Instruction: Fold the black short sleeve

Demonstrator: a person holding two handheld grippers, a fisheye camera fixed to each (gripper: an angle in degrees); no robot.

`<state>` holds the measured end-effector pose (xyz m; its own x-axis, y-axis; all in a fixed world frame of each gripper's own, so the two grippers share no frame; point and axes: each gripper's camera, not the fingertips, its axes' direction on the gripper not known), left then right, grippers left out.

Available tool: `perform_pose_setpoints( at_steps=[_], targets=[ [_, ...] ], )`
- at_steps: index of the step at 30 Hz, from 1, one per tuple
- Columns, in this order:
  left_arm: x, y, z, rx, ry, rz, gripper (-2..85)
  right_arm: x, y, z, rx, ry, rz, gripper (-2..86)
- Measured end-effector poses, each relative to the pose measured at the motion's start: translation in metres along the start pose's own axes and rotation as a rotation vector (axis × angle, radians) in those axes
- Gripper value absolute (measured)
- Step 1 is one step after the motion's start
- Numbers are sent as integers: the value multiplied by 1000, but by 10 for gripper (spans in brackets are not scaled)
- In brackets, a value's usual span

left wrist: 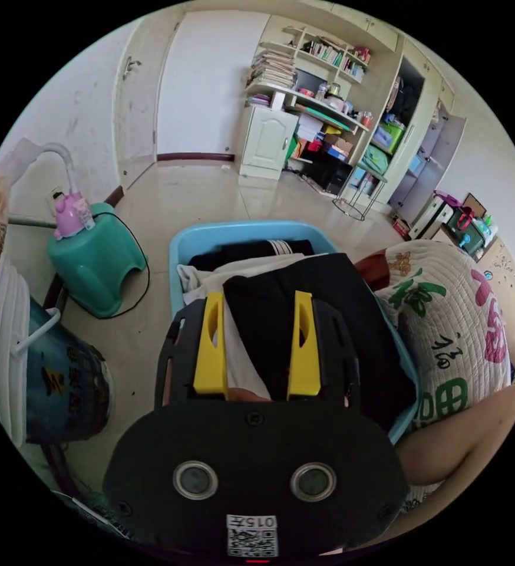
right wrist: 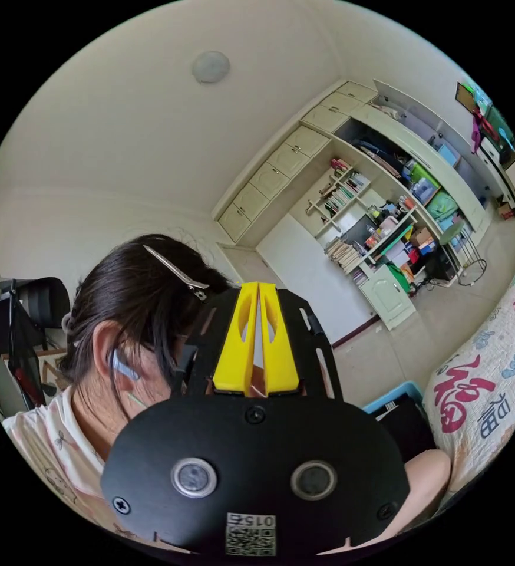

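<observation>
left gripper (left wrist: 257,306) open over black short sleeve (left wrist: 322,318) in basket (left wrist: 240,231) | right gripper (right wrist: 257,300) closed, empty (raised) | risk: snagging white garment (left wrist: 243,359) too

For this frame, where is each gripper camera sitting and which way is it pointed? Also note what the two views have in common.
Left gripper view: rides the open left gripper, tilted down at the blue basket of clothes beside the quilt; the person's arm shows.
Right gripper view: rides the shut right gripper, tilted up toward the ceiling; the person's head shows.
Shared: shelving unit, basket, quilt.
</observation>
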<state>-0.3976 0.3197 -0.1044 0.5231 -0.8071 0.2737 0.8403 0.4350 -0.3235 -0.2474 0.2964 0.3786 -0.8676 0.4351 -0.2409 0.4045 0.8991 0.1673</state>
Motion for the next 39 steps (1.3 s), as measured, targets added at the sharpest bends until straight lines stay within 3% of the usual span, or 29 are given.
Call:
perform_pose_setpoints(
  at_steps=[8, 12, 20, 24, 30, 34, 39],
  targets=[
    [-6, -26, -8, -122, 37, -50, 141, 70, 19, -53, -57, 144, 82, -5],
    [-21, -19, -39, -162, 127, -65, 60, 99, 33, -85, -66, 268, 109, -5],
    [9, 44, -228, 87, 414, 51, 19, 129, 61, -119, -196, 538, 58, -4],
    [12, 92, -282, 151, 298, 100, 14, 142, 75, -136, -211, 572, 62, -1],
    [-13, 166, -354, 162, 371, 185, 12, 149, 103, -165, -223, 672, 42, 13],
    [-4, 220, -454, 314, 645, 264, 10, 160, 131, -174, -263, 799, 3, 42],
    [40, 291, -589, 470, 994, 428, 9, 176, 137, -183, -224, 786, -30, 72]
  ],
)
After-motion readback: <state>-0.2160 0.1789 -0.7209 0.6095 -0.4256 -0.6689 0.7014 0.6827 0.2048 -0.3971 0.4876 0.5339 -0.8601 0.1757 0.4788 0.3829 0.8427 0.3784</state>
